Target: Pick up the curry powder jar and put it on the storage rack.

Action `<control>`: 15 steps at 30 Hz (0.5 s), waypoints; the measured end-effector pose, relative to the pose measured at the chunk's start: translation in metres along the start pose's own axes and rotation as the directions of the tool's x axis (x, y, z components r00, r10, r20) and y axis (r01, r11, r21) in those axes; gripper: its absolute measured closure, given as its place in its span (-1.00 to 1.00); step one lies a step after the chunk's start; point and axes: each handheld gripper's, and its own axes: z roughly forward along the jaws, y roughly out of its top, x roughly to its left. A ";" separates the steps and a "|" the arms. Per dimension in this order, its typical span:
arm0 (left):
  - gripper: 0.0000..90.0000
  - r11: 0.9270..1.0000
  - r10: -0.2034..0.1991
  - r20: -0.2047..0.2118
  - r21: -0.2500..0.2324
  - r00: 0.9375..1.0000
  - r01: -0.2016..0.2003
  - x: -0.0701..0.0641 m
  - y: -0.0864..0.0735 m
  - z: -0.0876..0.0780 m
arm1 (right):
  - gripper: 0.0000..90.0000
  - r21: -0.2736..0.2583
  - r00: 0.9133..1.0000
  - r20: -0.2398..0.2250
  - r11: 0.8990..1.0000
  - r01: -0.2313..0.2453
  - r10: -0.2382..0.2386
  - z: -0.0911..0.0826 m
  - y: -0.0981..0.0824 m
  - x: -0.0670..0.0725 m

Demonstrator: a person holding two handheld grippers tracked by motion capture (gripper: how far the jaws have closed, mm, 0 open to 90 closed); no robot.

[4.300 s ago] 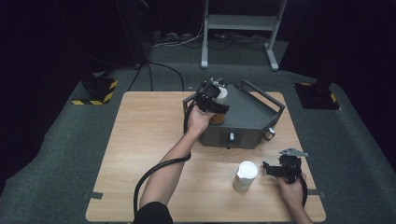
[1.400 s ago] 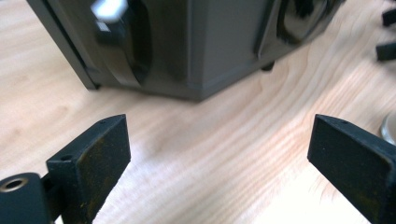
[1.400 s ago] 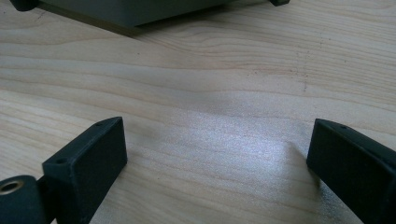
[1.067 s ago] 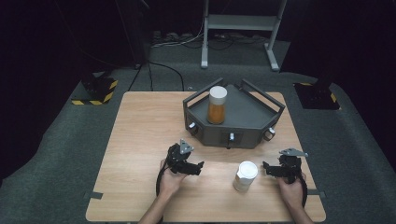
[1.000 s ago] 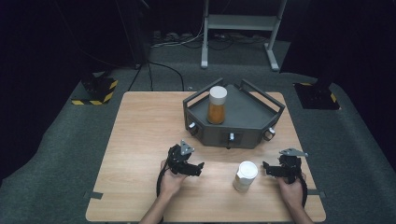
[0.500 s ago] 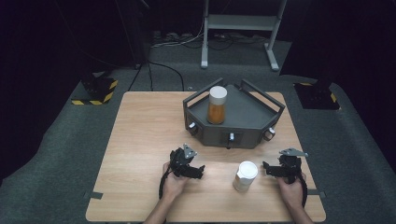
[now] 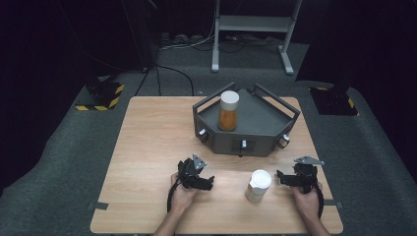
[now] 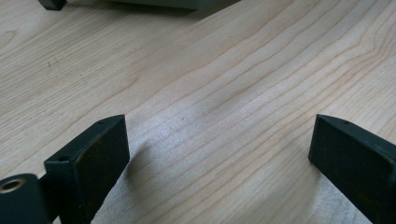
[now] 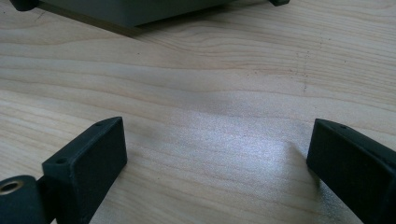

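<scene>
With the left gripper (image 7: 209, 183) resting wide and empty on the pale wooden table (image 7: 147, 147), the equally wide right gripper (image 7: 281, 178) should straddle the white-lidded cup (image 7: 258, 186) just beside it squarely before closing gently.

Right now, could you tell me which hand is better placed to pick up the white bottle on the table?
Probably the right: its claw is open, beside the white bottle. The left claw, also open, sits farther away.
</scene>
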 end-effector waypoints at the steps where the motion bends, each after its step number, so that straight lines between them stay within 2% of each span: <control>1: -0.89 1.000 0.000 0.000 0.000 1.000 0.000 0.000 0.000 0.000 | -0.90 0.000 1.000 0.000 1.000 0.000 0.000 0.000 0.000 0.000; 3: -0.91 0.999 -0.036 0.008 -0.009 0.999 0.036 0.003 -0.004 0.001 | -0.90 0.000 1.000 0.000 1.000 0.000 0.000 0.000 0.000 0.000; 15: -0.94 1.000 -0.030 0.015 -0.003 0.999 0.030 0.004 -0.003 0.001 | -0.90 -0.001 1.000 0.001 1.000 0.001 -0.001 0.000 0.000 0.000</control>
